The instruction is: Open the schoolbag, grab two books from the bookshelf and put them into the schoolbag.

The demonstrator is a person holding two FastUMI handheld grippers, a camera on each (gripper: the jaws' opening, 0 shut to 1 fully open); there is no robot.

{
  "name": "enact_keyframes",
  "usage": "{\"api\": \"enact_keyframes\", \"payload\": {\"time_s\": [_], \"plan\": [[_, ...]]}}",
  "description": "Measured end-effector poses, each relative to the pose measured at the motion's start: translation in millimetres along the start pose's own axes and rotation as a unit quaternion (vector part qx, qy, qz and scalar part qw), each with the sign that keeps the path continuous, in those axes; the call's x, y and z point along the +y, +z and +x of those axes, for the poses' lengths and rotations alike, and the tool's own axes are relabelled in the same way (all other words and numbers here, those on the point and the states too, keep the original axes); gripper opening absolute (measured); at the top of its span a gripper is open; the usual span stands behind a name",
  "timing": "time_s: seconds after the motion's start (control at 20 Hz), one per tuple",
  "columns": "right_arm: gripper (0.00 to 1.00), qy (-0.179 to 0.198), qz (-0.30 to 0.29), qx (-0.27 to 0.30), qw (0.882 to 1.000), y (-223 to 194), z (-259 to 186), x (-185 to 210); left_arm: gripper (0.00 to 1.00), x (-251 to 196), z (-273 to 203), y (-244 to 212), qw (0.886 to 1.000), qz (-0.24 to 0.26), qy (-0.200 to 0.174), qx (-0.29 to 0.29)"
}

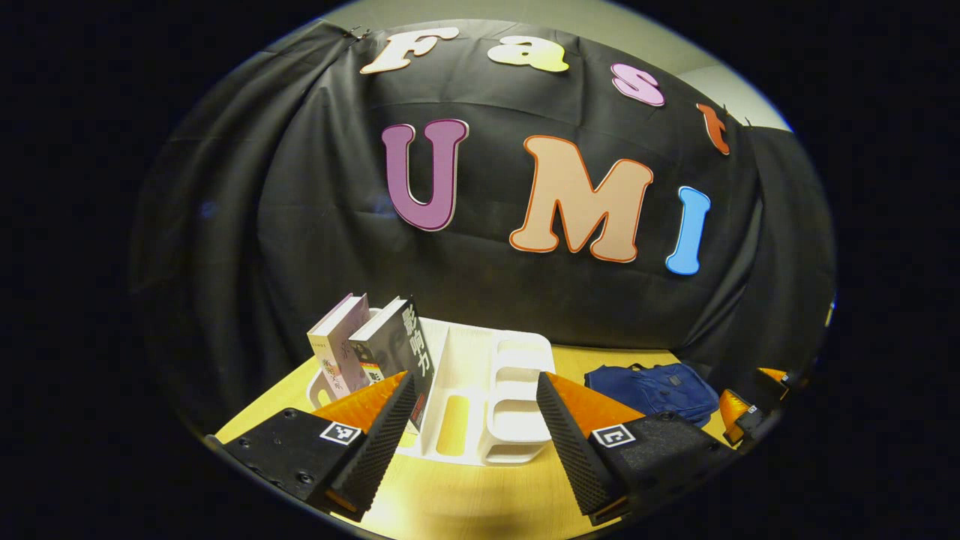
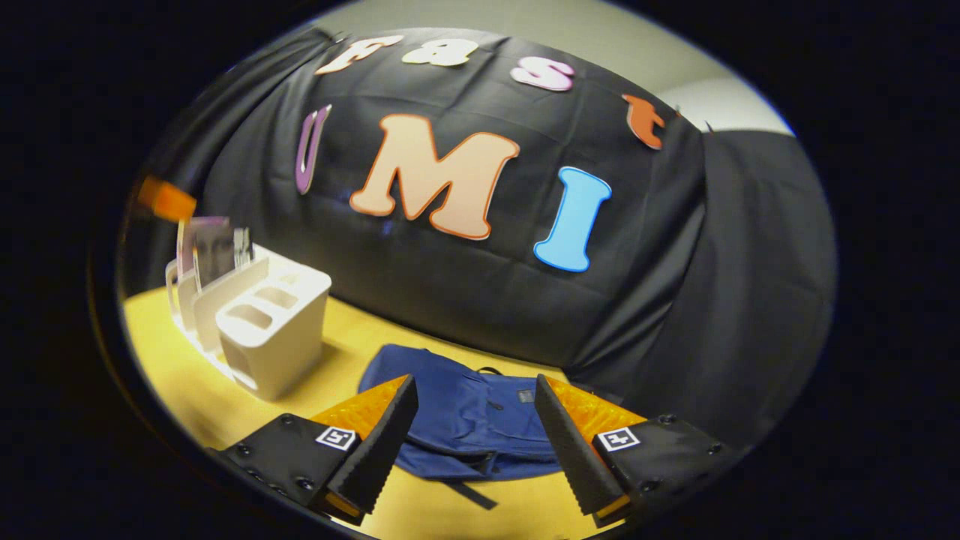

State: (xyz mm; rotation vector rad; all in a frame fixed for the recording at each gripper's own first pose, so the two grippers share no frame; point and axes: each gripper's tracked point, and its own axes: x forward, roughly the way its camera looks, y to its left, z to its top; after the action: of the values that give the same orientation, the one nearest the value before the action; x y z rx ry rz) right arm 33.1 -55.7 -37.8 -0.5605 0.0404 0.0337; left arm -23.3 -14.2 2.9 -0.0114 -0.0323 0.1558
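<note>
Hovering with both grippers released: left gripper (image 1: 474, 420), right gripper (image 2: 472, 427); schoolbag (image 2: 465, 427) lower centre unopened; books (image 1: 375, 349) unshelved yet.

The left gripper (image 1: 475, 416) is held level above the tabletop, its two fingers spread wide apart with nothing between them. The right gripper (image 2: 474, 420) is held the same way, jaws wide and empty, tilted slightly downward. From the left gripper view, the right gripper also shows far off at the right edge, low over the tabletop. Neither gripper touches anything.
</note>
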Motion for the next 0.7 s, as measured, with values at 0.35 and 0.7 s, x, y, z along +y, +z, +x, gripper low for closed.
{"api": "enact_keyframes", "payload": {"time_s": [0.35,0.7], "plan": [[0.93,0.008,-0.113,0.027,0.993,-52,24,24,0.95,7,-1,-6,0.999,0.025,0.021,0.018],[0.98,0.032,-0.231,0.035,0.972,-93,44,57,0.95,11,-3,-12,0.998,0.025,0.039,0.037]]}}
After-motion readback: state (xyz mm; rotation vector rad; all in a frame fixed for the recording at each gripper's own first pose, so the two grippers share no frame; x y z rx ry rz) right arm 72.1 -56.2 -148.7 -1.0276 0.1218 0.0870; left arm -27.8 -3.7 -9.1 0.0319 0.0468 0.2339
